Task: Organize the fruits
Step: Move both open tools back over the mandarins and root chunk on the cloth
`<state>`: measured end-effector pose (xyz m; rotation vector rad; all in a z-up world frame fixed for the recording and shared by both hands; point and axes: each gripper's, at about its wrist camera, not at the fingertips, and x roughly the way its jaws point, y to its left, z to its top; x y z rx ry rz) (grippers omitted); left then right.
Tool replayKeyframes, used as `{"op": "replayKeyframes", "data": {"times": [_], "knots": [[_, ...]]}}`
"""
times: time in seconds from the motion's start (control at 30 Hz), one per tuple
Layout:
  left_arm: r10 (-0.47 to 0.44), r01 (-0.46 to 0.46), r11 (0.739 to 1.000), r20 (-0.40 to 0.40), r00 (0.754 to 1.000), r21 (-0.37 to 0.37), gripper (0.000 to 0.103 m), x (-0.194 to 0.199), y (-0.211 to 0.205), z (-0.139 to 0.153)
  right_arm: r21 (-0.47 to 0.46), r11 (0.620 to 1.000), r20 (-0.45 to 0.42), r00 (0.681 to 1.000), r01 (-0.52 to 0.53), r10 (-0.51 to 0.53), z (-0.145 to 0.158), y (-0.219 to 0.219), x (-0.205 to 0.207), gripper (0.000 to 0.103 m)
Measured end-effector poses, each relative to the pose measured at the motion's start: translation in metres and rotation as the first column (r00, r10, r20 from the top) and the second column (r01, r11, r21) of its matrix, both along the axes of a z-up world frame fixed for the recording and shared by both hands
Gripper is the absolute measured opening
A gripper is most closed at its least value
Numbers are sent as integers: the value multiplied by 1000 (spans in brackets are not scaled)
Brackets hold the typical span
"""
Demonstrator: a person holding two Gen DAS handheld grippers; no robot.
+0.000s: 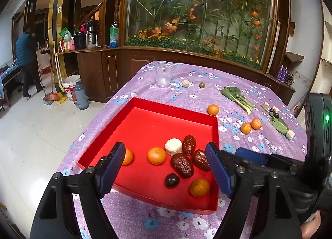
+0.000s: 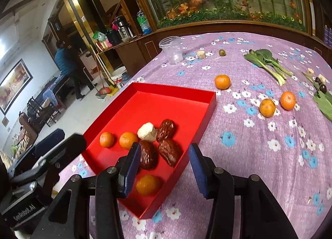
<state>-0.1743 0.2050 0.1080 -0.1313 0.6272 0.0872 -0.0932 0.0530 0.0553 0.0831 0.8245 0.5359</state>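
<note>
Holding three oranges [image 1: 156,155], three dates [image 1: 182,164]: red tray [image 1: 145,102].

"GenRobot.AI" is printed on the left gripper [image 2: 51,145] body.

Left gripper [image 1: 166,162] hangs empty, jaws apart, over the red tray [image 1: 145,118] holding three tangerines [image 1: 156,155], three red dates [image 1: 182,164], a white chunk [image 1: 173,146] and a dark round fruit [image 1: 172,180], on the purple floral tablecloth [image 1: 238,147].
</note>
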Motion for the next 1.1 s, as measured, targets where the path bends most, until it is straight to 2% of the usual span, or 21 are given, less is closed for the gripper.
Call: {"op": "replayKeyframes", "data": {"times": [0.37, 0.57, 0.73, 0.93, 1.1], "knots": [[-64, 66, 997, -29, 998, 48, 79, -1, -42, 2, 25, 1000, -12, 1000, 9, -9, -12, -33, -18, 54], [-110, 113, 992, -60, 992, 52, 79, 6, -65, -2, 77, 991, -55, 993, 108, -104, -22, -88, -12, 55], [-144, 149, 988, -92, 985, 47, 79, 17, -82, -7, 139, 969, -108, 975, 207, -192, -28, -138, -5, 55], [-188, 192, 981, -120, 975, 29, 79, 30, -100, -13, 153, 953, -109, 963, 260, -245, -24, -170, 3, 55], [-189, 190, 982, -122, 974, -2, 79, 37, -97, -15, 149, 949, -110, 958, 279, -264, -22, -185, 14, 55]]}}
